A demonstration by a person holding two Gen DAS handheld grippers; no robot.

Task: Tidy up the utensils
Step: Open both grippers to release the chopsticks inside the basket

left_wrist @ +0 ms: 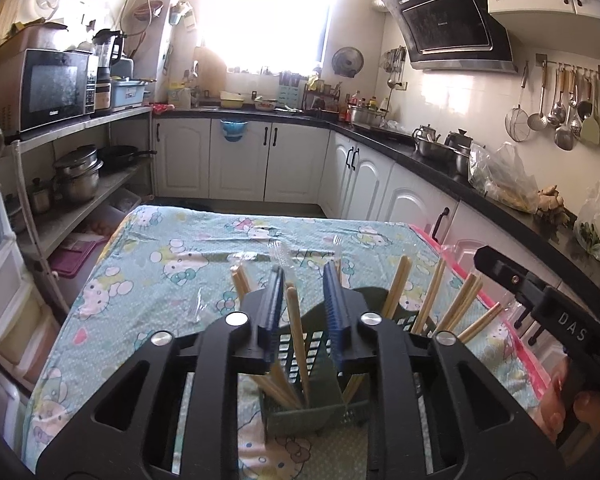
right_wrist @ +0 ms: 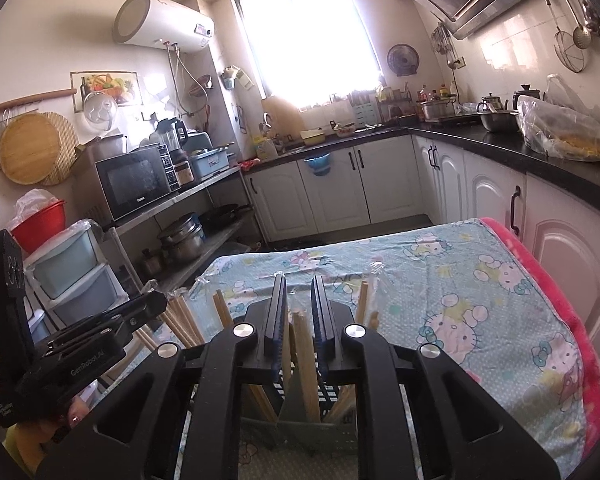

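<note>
A: While both grippers hover over the green slotted basket (left_wrist: 320, 412), where are the chopsticks (left_wrist: 296, 340)?
B: Standing inside it, near table edge. One rises between the left gripper (left_wrist: 302, 280) fingers, untouched; right gripper (right_wrist: 298, 292) likewise parted around another.

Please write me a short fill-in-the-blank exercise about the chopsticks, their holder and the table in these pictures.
1. The wooden chopsticks stand in a dark ____ basket.
2. The basket rests on a table covered by a cloth with a cartoon ____ print.
3. A chopstick stands between the fingers of the left hand-held gripper, whose jaws are slightly ____.
4. On the shelf left of the table sits a ____ oven.

Missing words: green; cat; open; microwave
</note>
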